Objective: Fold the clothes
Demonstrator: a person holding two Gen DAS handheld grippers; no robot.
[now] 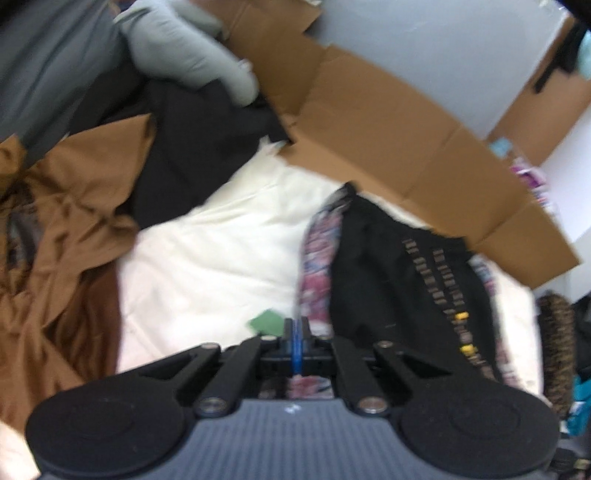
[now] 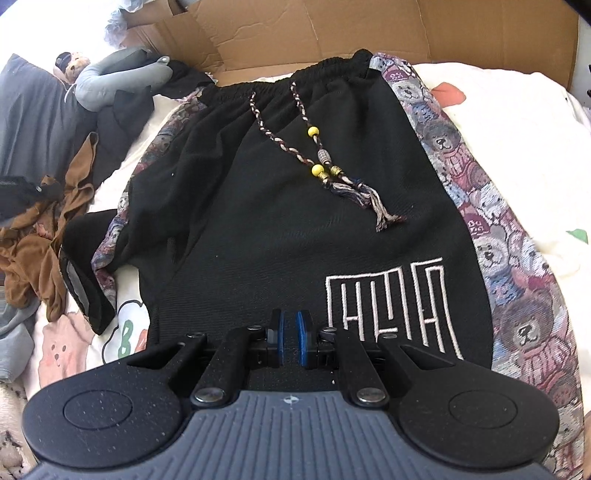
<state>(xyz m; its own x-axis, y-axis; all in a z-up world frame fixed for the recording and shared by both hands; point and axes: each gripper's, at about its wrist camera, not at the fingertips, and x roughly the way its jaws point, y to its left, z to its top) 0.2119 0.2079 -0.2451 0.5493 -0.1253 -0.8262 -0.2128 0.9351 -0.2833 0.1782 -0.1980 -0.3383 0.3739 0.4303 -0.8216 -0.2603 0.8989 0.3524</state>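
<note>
both hand-held grippers seemingly over shorts.

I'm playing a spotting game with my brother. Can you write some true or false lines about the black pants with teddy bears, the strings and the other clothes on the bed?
1. The black pants with teddy-bear side panels lie spread on the cream bed cover. True.
2. The braided drawstrings carry red beads. False: the beads are yellow.
3. White embroidered line lettering sits on the black fabric. True.
4. The crumpled brown garment lies on top of the pants. False: it lies apart, off to one side.
5. Flattened brown cardboard lies beyond the waistband. True.
6. The right gripper has its fingers spread wide. False: only a narrow gap shows.
</note>
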